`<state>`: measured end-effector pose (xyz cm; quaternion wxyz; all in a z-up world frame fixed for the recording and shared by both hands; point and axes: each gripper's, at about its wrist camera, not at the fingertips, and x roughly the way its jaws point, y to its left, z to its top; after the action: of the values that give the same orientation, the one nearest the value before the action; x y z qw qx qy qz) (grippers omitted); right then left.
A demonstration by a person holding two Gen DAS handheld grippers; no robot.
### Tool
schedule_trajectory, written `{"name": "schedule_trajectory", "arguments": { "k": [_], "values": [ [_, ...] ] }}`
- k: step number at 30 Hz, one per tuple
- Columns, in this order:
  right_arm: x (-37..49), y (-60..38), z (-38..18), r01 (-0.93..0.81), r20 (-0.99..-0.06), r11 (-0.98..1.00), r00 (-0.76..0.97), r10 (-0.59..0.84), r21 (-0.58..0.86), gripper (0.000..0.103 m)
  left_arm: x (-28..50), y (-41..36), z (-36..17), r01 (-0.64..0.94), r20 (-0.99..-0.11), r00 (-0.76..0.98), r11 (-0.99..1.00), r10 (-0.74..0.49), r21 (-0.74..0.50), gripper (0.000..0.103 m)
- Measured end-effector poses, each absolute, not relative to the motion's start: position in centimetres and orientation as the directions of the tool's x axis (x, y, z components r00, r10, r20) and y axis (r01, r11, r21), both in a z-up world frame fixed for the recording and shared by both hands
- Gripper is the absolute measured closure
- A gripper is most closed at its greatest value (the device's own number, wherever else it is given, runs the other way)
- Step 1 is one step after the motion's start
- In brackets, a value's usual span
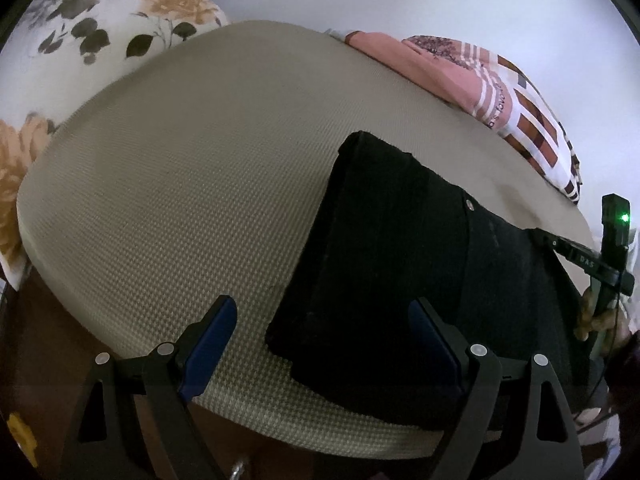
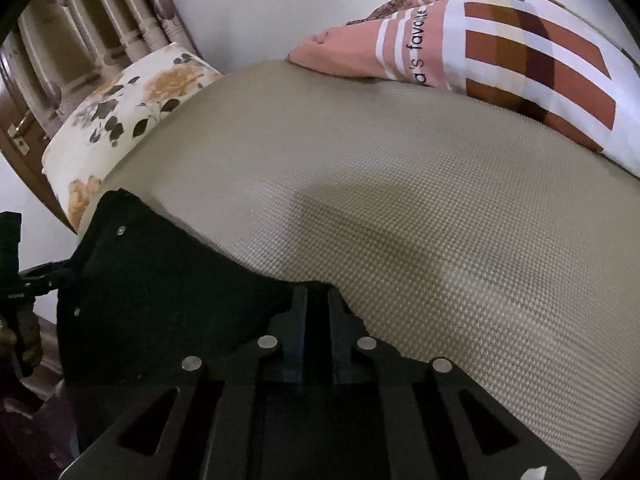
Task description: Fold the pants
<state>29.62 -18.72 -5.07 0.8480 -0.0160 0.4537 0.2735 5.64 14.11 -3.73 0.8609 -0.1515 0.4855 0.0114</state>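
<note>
The black pants (image 1: pixel 392 264) lie folded on a beige textured bedcover (image 1: pixel 192 184), with a metal button showing near the waistband. My left gripper (image 1: pixel 324 320) is open, hovering over the pants' near left edge, nothing between its blue pads (image 1: pixel 212 336). In the right wrist view the pants (image 2: pixel 152 288) lie at lower left. My right gripper (image 2: pixel 318 300) is shut on the edge of the black fabric, over the bedcover (image 2: pixel 400 200). The right gripper also shows in the left wrist view (image 1: pixel 538 234) at the pants' far right edge.
A floral pillow (image 1: pixel 100 28) lies at the bed's far left, also in the right wrist view (image 2: pixel 132 108). A pink and brown striped pillow (image 1: pixel 500 92) lies at the far right, also in the right wrist view (image 2: pixel 500 48). A wooden headboard (image 2: pixel 100 20) stands behind.
</note>
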Motion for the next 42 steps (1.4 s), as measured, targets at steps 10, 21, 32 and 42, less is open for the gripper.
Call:
{"name": "schedule_trajectory", "arguments": {
  "k": [10, 21, 32, 42],
  "values": [
    [29.9, -18.5, -5.1, -0.476, -0.762, 0.853, 0.463, 0.452, 0.217, 0.077, 6.1, 14.5, -3.1, -0.159, -0.831, 0.545, 0.959, -0.112, -0.233, 0.016],
    [27.5, -24.1, -0.5, -0.213, -0.614, 0.876, 0.641, 0.46, 0.434, 0.052, 5.5, 16.9, -0.9, -0.184, -0.811, 0.581, 0.96, -0.068, -0.212, 0.016],
    [8.2, -35.5, 1.6, -0.024, -0.534, 0.801, 0.734, 0.42, 0.598, 0.04, 4.2, 12.7, 1.9, -0.049, -0.803, 0.593, 0.993, -0.06, -0.11, 0.016],
    [0.8, -41.9, -1.9, 0.159, -0.507, 0.661, 0.776, 0.376, 0.733, 0.04, 3.2, 17.9, -1.5, -0.244, -0.872, 0.401, 0.885, -0.281, -0.397, 0.029]
  ]
}}
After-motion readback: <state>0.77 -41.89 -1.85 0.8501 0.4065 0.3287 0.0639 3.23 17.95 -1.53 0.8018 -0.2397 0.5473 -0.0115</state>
